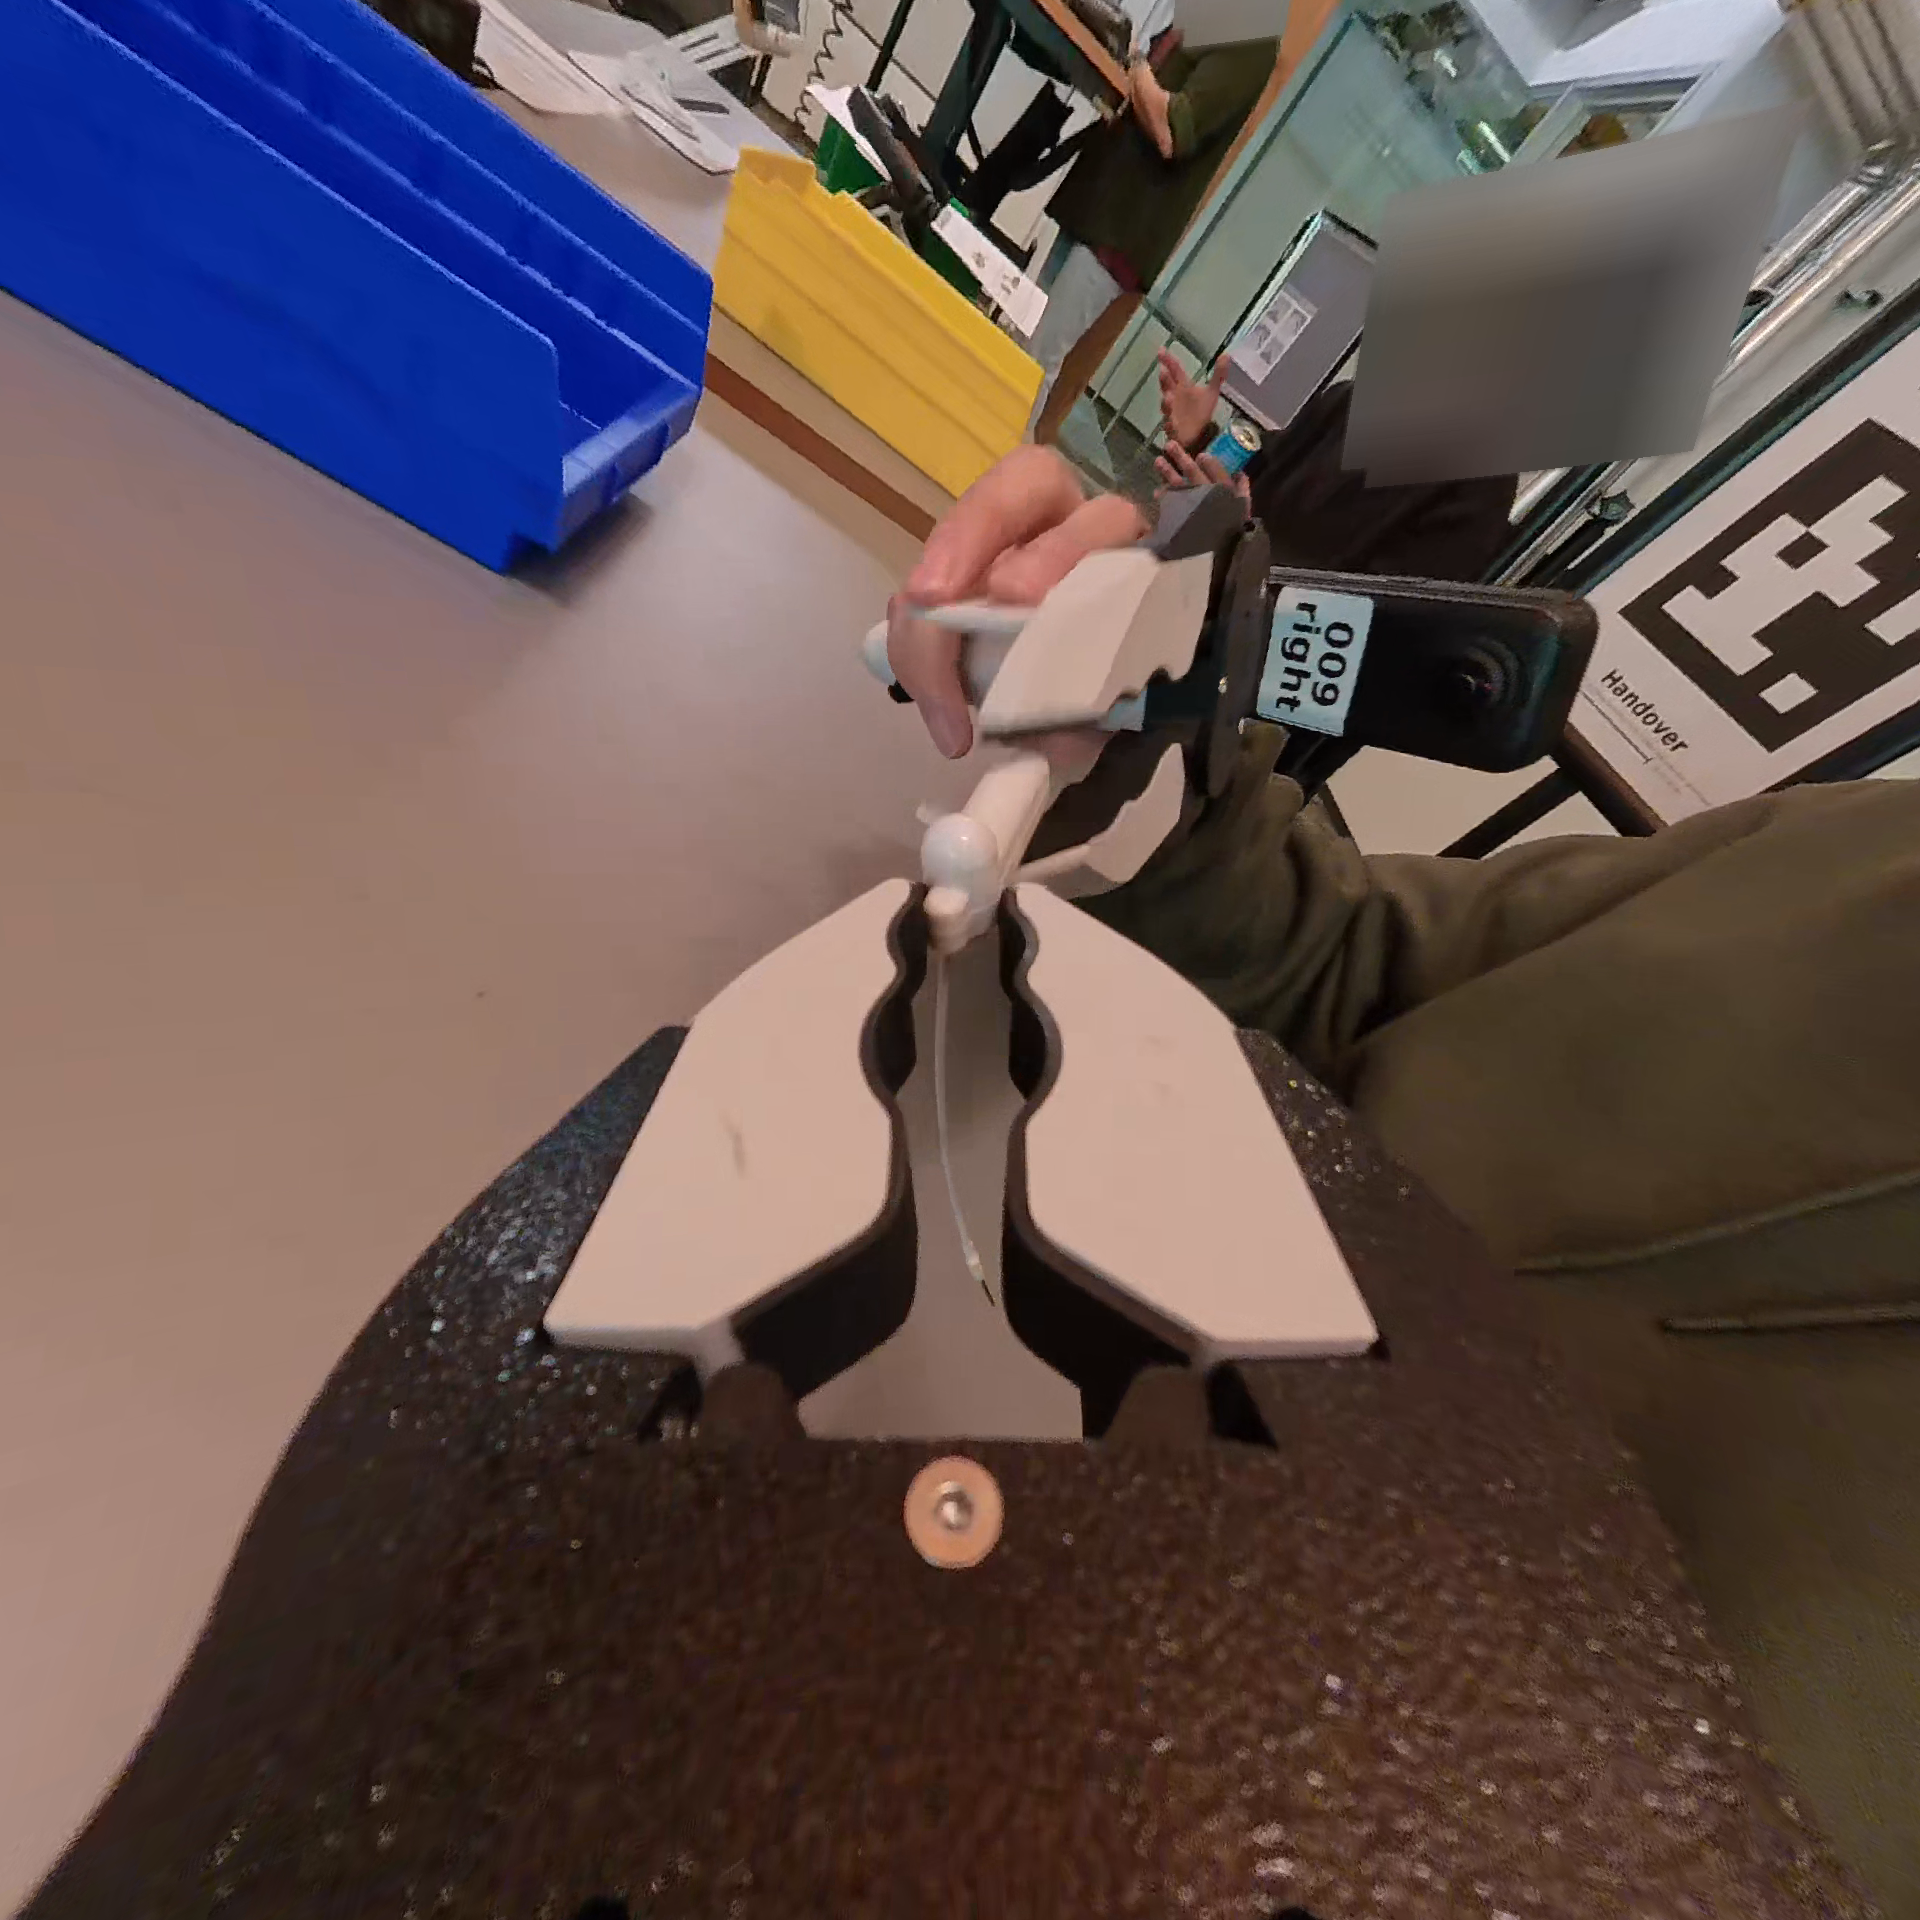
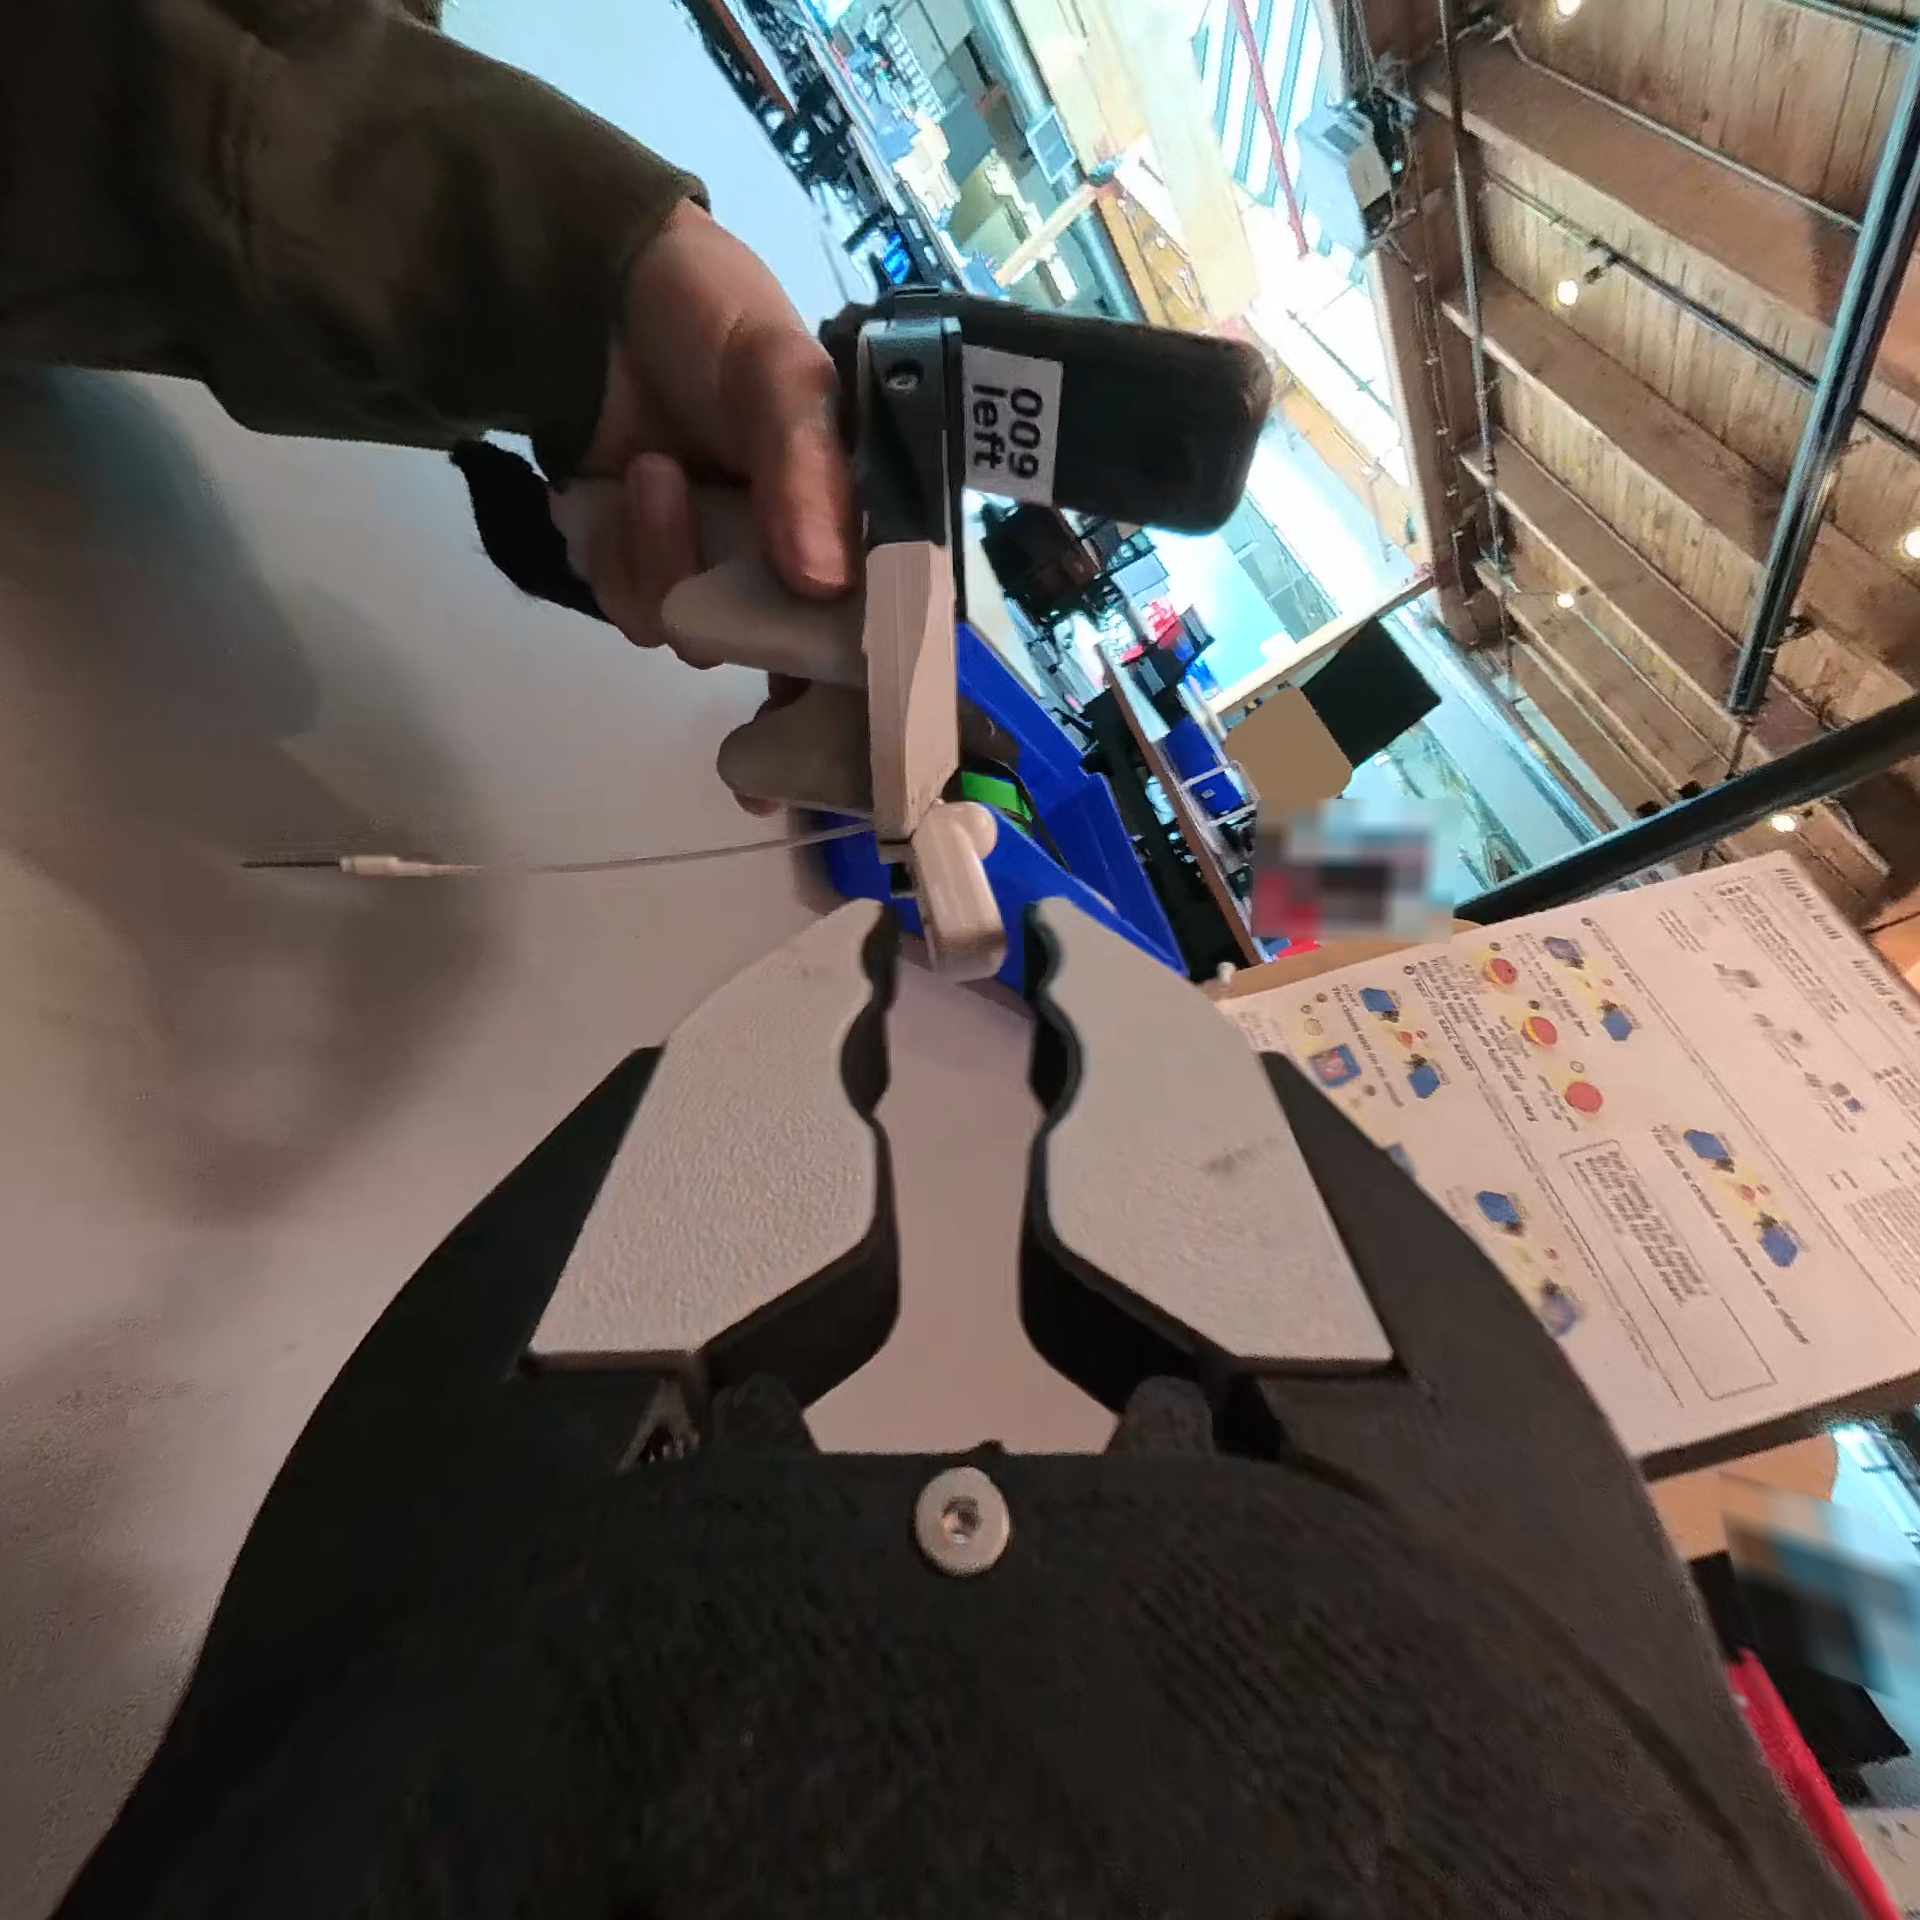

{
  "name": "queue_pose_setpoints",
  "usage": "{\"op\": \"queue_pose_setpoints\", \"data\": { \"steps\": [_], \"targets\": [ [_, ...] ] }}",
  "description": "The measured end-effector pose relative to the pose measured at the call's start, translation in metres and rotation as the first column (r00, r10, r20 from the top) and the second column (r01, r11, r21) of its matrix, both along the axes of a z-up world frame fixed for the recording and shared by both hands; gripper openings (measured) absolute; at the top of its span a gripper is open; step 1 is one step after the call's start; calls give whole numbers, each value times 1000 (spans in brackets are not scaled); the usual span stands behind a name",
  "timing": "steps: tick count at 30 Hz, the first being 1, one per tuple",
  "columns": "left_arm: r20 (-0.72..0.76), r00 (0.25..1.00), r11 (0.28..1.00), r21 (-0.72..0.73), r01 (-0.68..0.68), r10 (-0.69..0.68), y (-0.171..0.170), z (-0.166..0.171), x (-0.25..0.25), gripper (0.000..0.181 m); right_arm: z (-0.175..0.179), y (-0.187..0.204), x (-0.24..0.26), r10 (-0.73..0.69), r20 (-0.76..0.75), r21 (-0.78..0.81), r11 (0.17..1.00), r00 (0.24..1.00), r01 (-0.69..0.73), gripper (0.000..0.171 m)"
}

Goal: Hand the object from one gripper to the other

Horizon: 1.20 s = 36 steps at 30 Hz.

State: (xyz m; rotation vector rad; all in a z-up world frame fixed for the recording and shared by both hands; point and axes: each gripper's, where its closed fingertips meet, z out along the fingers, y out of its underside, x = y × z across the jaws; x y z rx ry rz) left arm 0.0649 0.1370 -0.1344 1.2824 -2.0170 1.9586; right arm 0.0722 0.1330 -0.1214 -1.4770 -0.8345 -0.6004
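Item: white tag (image 1: 961, 883) with thin wire; my left gripper (image 1: 958, 909) fingers are clamping it; my right gripper (image 2: 961, 940) fingers are standing apart around it.

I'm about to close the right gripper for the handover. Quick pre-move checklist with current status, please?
1. Left gripper is pinching the white tag at its fingertips: ok.
2. Right gripper is open: ok.
3. Tag's free end sits between the right fingers: ok.
4. Tag's thin wire is clear of the right fingers: ok, it trails off sideways.
5. Tag is deep enough for a firm grip: cannot tell, it is only at the tips.
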Motion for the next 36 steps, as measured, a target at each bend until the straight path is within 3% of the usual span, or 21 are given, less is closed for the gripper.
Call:
{"op": "queue_pose_setpoints", "data": {
  "steps": [1, 3, 7, 10, 12, 15, 18, 20, 25, 28, 36],
  "targets": [
    [-4, 1000, 1000, -2, 3, -3, -1, -1, 0, 13, -4, 1, 1, -1, -12, -23, 1000, 1000, 1, 14],
    [-7, 1000, 1000, 10, -5, 5, 0, -5, 2, 13, -8, 1, 3, -1, -48, -64, 998, 999, -2, 13],
    [124, 991, 998, 10, -56, 55, 4, 7, 9, 15, 0, 3, 11, -37, -247, -82, 996, 968, 18, 13],
    [222, 956, 965, 139, -224, 190, 21, 6, 22, 39, 2, 1, 33, -138, -307, -91, 989, 942, 115, 13],
    [253, 929, 920, 217, -328, 271, 32, 5, 28, 41, -1, -2, 47, -243, -233, -129, 967, 942, 217, 13],
    [288, 885, 832, 325, -449, 365, 39, 4, 34, 41, -7, -1, 60, -386, 0, -149, 912, 922, 382, 13],
    [310, 857, 755, 410, -512, 412, 37, -4, 41, 42, -16, 5, 54, -407, 216, -130, 889, 888, 439, 13],
    [304, 863, 760, 414, -501, 404, 30, -9, 43, 42, -20, 8, 51, -408, 312, -109, 882, 858, 459, 13],
    [176, 914, 830, 383, -406, 365, 13, -24, 42, 66, -30, 14, 42, -401, 388, -140, 864, 829, 484, 13],
    [186, 912, 820, 399, -410, 366, 11, -26, 42, 61, -34, 14, 45, -407, 412, -146, 854, 815, 500, 13],
    [90, 933, 892, 274, -360, 348, 6, -21, 39, 61, -32, 15, 38, -356, 354, -143, 893, 865, 426, 13]
  ]
}}
